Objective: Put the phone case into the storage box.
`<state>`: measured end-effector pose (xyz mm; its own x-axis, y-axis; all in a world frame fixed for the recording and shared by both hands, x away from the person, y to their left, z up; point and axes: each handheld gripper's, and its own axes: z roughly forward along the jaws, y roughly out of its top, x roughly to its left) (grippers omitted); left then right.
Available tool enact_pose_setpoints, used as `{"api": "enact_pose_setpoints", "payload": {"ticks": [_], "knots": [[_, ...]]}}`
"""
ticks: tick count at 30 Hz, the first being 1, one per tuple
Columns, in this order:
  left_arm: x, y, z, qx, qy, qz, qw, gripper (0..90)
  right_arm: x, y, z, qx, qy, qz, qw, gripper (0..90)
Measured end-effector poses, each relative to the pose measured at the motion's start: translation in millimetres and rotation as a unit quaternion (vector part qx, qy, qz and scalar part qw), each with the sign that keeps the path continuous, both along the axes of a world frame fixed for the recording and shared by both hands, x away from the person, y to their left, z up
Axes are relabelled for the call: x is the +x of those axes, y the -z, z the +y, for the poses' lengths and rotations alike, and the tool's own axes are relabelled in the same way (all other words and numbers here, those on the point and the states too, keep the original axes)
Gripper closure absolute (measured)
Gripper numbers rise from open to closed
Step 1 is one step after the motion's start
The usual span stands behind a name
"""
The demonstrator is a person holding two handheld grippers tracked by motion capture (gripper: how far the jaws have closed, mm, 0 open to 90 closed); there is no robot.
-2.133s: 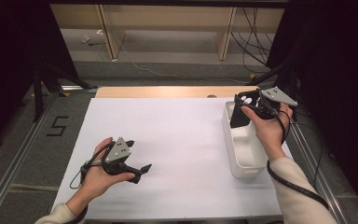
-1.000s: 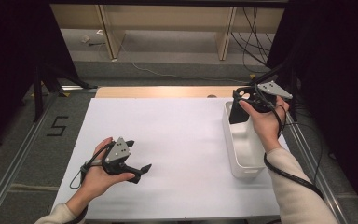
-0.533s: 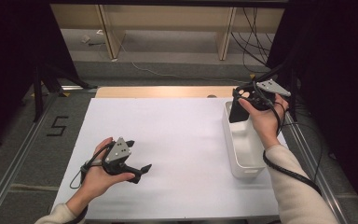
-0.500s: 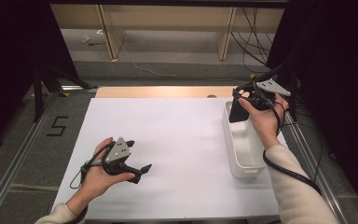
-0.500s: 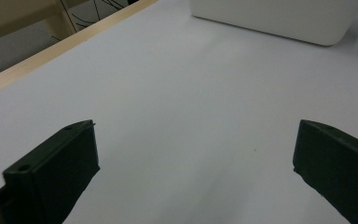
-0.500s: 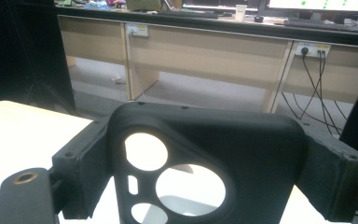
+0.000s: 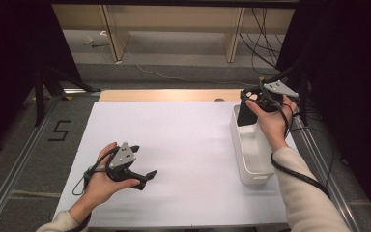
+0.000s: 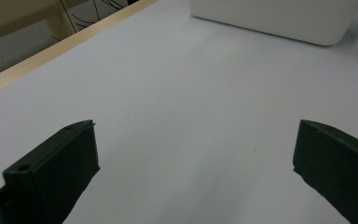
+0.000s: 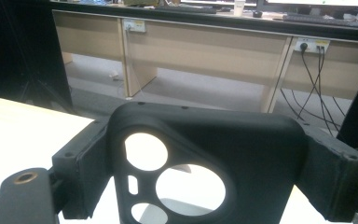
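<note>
The right gripper (image 7: pixel 249 107) is clamped on a black plate with round holes (image 9: pixel 205 158) and holds it above the far end of the white bin (image 7: pixel 252 150), which stands along the right edge of the table (image 7: pixel 183 135). The plate blocks most of the right gripper view; behind it are wooden desks (image 9: pixel 205 46) with cables. The left gripper (image 7: pixel 142 176) rests near the front left corner, its jaws wide apart and holding nothing, well apart from the bin.

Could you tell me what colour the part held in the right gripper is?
Black; the part shows best in the right gripper view.
</note>
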<state>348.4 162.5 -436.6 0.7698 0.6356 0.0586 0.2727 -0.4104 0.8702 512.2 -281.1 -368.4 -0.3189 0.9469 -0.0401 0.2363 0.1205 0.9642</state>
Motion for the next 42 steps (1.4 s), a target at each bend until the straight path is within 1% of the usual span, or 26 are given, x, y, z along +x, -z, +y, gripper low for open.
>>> {"api": "enact_pose_setpoints", "payload": {"ticks": [11,27,42], "knots": [[-0.1,-0.2,-0.3,0.0,0.001,0.0,1.0,0.0,7.0,1.3,0.5,-0.002,0.003,0.004,1.0,15.4],[-0.4,-0.3,-0.8,-0.002,0.002,-0.001,1.0,0.0,15.2,7.3,1.3,-0.004,0.005,0.015,0.9999,15.4],[-0.4,-0.4,-1.3,-0.002,0.002,-0.001,1.0,0.0,19.6,10.3,0.5,-0.003,0.008,0.024,0.9997,15.3]]}}
